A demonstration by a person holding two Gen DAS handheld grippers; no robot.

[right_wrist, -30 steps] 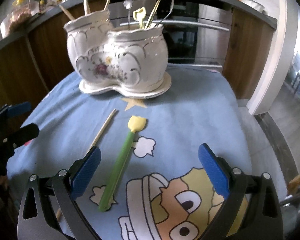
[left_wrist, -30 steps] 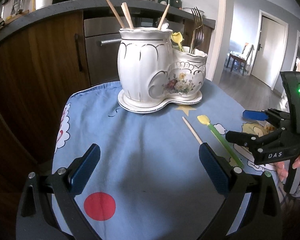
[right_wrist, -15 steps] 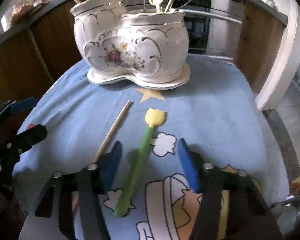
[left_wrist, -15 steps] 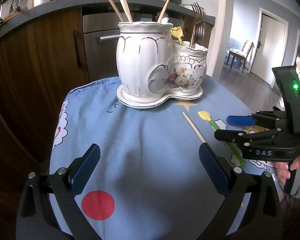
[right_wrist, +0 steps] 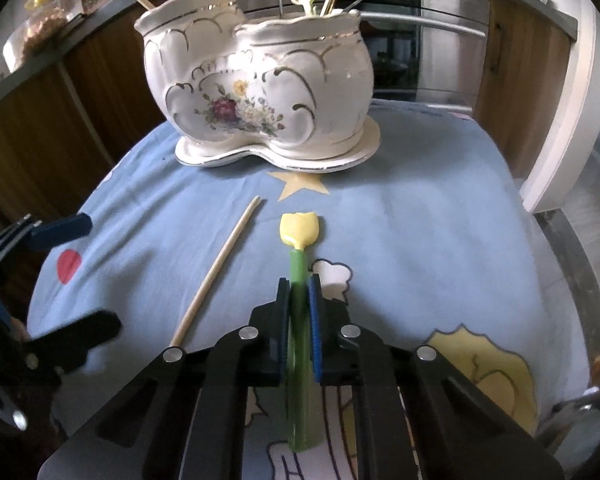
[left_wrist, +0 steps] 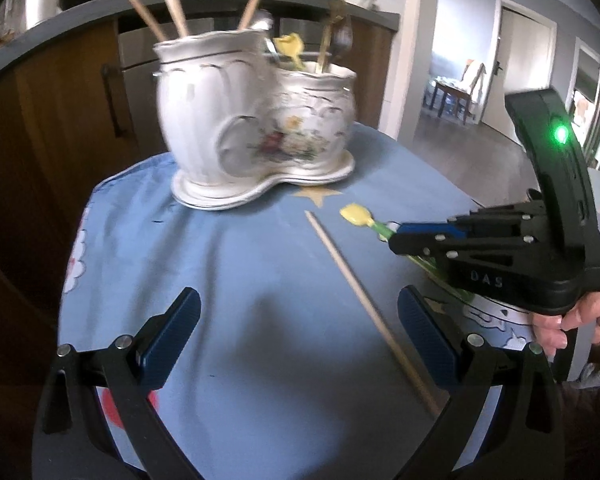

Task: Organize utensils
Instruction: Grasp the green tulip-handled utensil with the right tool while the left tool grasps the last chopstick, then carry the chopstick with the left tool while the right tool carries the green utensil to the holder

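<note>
Here, left gripper [left_wrist: 298, 334] angled downward, jaws wide, wooden chopstick [right_wrist: 219, 265] lying just inside its right finger; right gripper [right_wrist: 299, 284], likewise pitched down, closing on the green-handled tulip spoon [right_wrist: 299, 236] lying on the surface [right_wrist: 420, 220].

one two-pot ceramic holder [right_wrist: 260, 92], one loose chopstick [right_wrist: 220, 268], one tulip spoon [right_wrist: 299, 236] on the cloth.

Holder [right_wrist: 260, 96] at the tablecloth's [right_wrist: 420, 220] far end, chopstick [right_wrist: 220, 264] left of spoon [right_wrist: 300, 248] — seemingly parallel.
</note>
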